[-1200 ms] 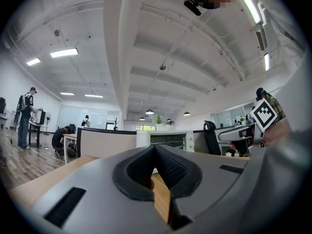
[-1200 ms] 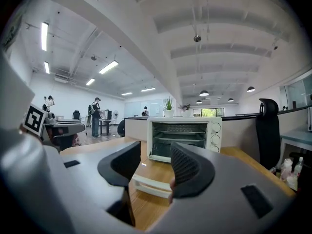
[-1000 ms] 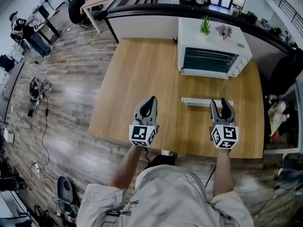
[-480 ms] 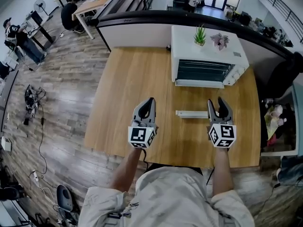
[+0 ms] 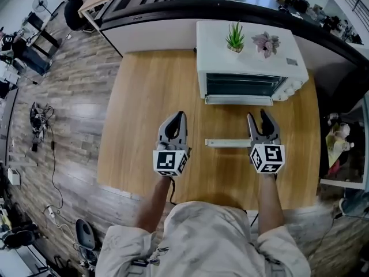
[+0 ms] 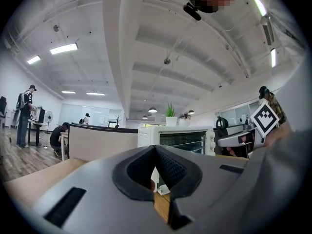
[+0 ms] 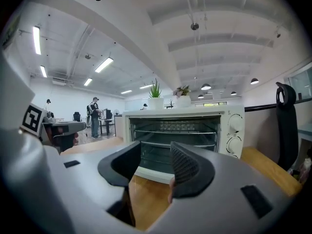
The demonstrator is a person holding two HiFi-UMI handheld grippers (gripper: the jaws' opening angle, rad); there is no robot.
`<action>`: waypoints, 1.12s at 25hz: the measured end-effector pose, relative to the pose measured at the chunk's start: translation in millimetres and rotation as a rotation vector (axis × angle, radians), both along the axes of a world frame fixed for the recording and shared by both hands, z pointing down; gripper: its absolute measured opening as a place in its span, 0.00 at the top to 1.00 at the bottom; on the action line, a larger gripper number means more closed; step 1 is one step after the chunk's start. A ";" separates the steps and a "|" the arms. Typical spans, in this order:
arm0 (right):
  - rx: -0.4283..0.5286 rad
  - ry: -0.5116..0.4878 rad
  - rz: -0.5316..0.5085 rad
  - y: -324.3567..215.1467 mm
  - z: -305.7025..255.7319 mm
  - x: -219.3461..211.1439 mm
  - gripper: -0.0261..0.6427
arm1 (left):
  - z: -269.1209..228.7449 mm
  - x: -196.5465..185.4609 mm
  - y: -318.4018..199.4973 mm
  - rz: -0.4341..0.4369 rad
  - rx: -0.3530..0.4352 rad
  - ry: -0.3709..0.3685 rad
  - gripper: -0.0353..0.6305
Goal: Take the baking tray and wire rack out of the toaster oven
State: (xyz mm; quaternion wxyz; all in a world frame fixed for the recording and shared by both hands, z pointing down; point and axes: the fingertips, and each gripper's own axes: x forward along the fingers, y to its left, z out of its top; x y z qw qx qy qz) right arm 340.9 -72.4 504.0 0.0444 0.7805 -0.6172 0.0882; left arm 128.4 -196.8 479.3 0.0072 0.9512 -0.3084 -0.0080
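A white toaster oven (image 5: 248,62) stands at the far side of the wooden table (image 5: 144,108). Its glass door hangs open and flat, with the white handle bar (image 5: 228,143) nearest me. In the right gripper view the oven (image 7: 180,135) shows a wire rack (image 7: 175,130) on an upper level and a darker level under it; I cannot tell whether that is the tray. My right gripper (image 5: 261,122) (image 7: 156,162) is open and empty, at the right end of the handle bar. My left gripper (image 5: 174,124) (image 6: 156,147) is shut and empty, left of the door.
Two potted plants (image 5: 234,37) (image 5: 266,41) stand on the oven's top. A dark counter wall (image 5: 161,10) runs behind the table. A dark chair (image 7: 285,126) stands at the right. People and desks are far off at the left, across the wooden floor (image 5: 69,97).
Both grippers have moved forward over the table towards the oven, side by side. The oven and its open door now lie closer. Neither pair of jaws has changed.
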 end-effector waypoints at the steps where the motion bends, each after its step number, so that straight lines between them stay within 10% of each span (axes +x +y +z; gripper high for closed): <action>1: -0.004 -0.008 -0.001 -2.4 4.0 2.5 0.65 | 3.2 4.4 -1.1 0.001 -0.003 -0.005 0.93; 10: 0.052 -0.212 0.013 -39.2 26.1 28.9 0.66 | 30.5 31.7 -4.7 0.029 -0.035 -0.052 0.93; 28: 0.325 -0.982 0.154 -119.9 58.2 80.9 0.66 | 70.8 46.3 -14.5 0.056 -0.102 -0.103 0.93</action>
